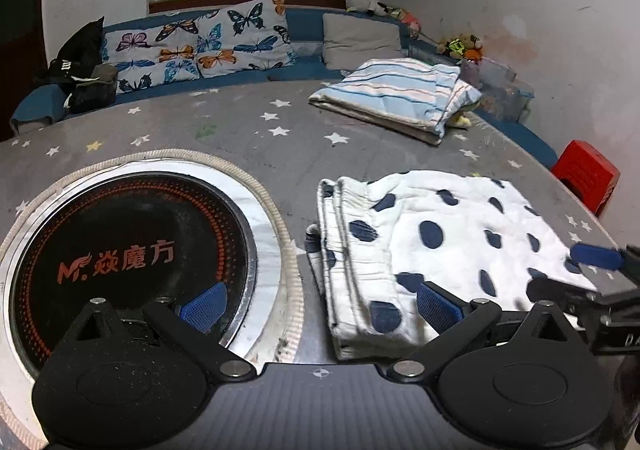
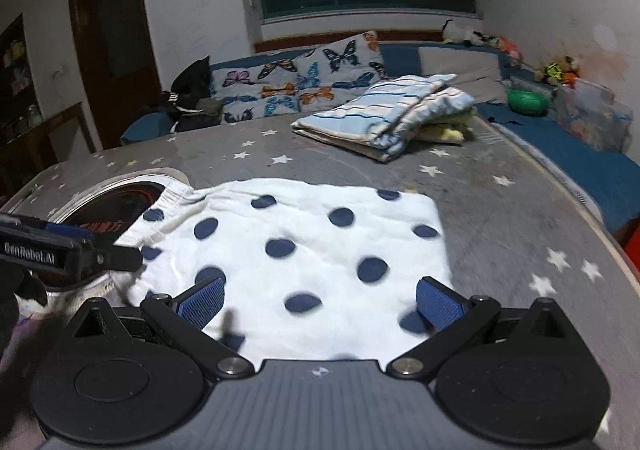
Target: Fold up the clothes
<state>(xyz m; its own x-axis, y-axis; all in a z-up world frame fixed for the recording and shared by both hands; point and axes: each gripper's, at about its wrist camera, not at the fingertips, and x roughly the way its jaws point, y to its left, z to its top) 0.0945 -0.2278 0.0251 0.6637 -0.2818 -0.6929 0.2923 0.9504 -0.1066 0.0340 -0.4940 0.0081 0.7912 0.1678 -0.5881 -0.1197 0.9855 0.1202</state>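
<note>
Left gripper [image 1: 320, 306] hangs over the round cooktop [image 1: 132, 246], jaws spread wide, pinching nothing. Folded polka-dot shorts [image 2: 304, 246] lie on the starry grey tablecloth [image 2: 500, 226] (waistband leftward). Right gripper [image 2: 320, 304] above them, also gaping.

induction hob [image 1: 132, 242] | butterfly pillows [image 1: 200, 43] | red stool [image 1: 586, 173] | plush toys [image 1: 462, 45]

Black tool [image 2: 320, 300], blue ribbed pads [image 2: 202, 300]

You have two grippers [image 1: 320, 304] [image 2: 320, 304] over one polka-dot garment [image 2: 304, 250], one striped folded pile [image 1: 396, 97], two butterfly pillows [image 1: 200, 45], one grey cushion [image 1: 360, 35], one inset burner [image 1: 132, 254].
</note>
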